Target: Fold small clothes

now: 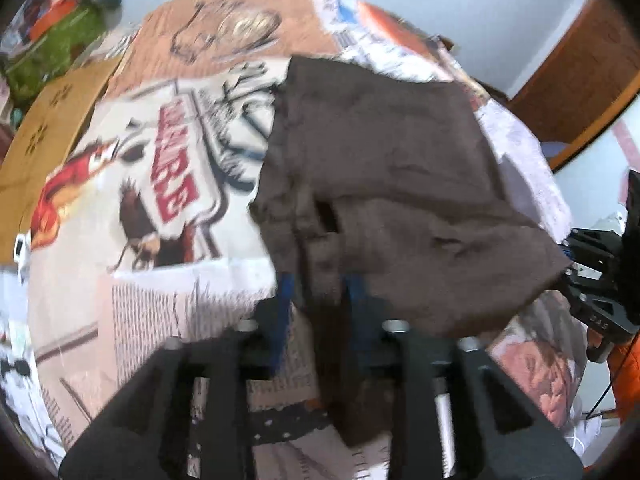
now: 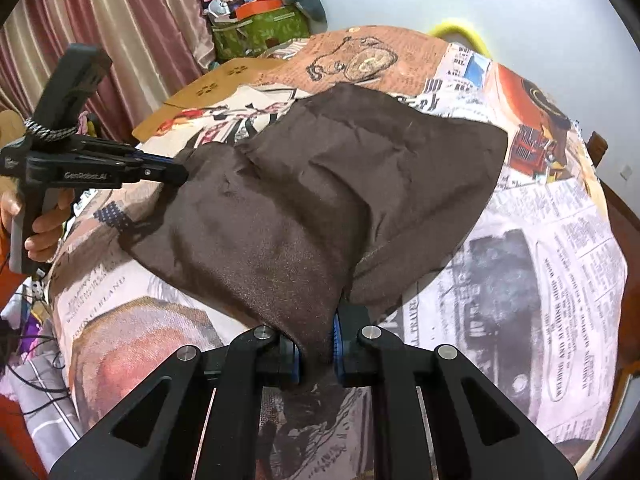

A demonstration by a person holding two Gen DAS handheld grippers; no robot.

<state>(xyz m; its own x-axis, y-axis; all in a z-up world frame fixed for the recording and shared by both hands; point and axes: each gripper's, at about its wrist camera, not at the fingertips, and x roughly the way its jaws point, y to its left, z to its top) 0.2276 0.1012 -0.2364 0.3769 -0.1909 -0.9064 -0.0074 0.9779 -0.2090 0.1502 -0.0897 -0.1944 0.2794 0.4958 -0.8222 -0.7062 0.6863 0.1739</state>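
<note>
"GenRobot.AI" on left gripper (image 2: pixel 176 174) body

Right claw (image 2: pixel 316 354) points steeply down, jaws nearly closed, pinching brown cloth (image 2: pixel 320 184). Left claw (image 1: pixel 320 292) also angled down, jaws partly apart, cloth edge between them. Hand (image 2: pixel 44 228) grips left handle.

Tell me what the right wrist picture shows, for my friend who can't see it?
A brown cloth is lifted off a table covered in a newspaper-print cloth, pinched at its near edge by the right tongs. The left tongs, held in a hand, meet its far left corner.
</note>
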